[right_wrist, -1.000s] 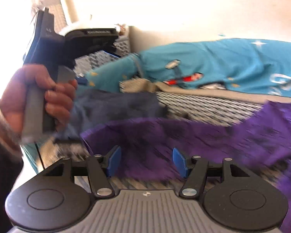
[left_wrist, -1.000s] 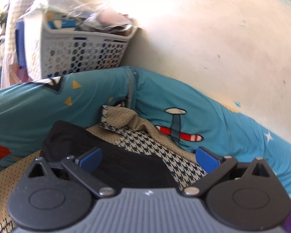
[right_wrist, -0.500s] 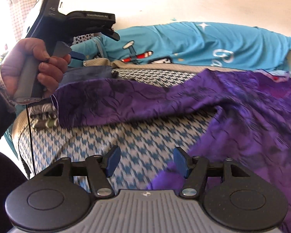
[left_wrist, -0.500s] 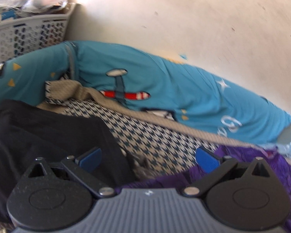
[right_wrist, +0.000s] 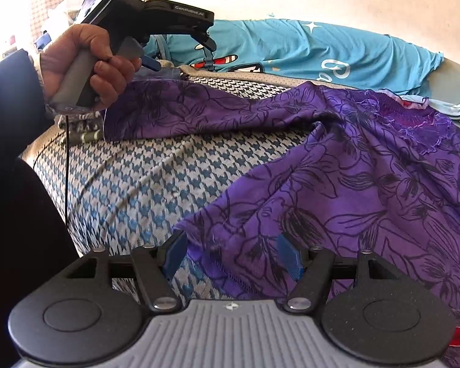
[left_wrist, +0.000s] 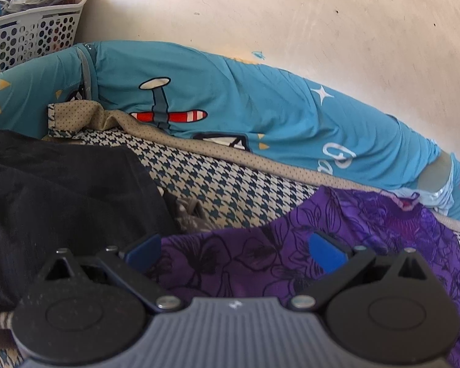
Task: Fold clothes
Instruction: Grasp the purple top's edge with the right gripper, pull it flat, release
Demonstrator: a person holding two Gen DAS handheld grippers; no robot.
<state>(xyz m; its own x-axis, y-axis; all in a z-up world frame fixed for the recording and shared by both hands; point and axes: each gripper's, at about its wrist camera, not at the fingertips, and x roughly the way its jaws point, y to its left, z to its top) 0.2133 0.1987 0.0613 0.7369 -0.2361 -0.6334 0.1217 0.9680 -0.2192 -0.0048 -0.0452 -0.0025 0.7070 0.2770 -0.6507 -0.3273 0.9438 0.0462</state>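
Two tongs are being positioned: left tongs (left_wrist: 234,247) gaping over the purple garment (right_wrist: 352,168) at lower centre, right tongs (right_wrist: 231,256) half-open around its hem, unpinched; corners should be gripped evenly

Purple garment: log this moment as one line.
task: fold clothes | purple garment: spread on checked bed cover | left gripper: open over its edge | right gripper: open, hem between fingers, not pinched
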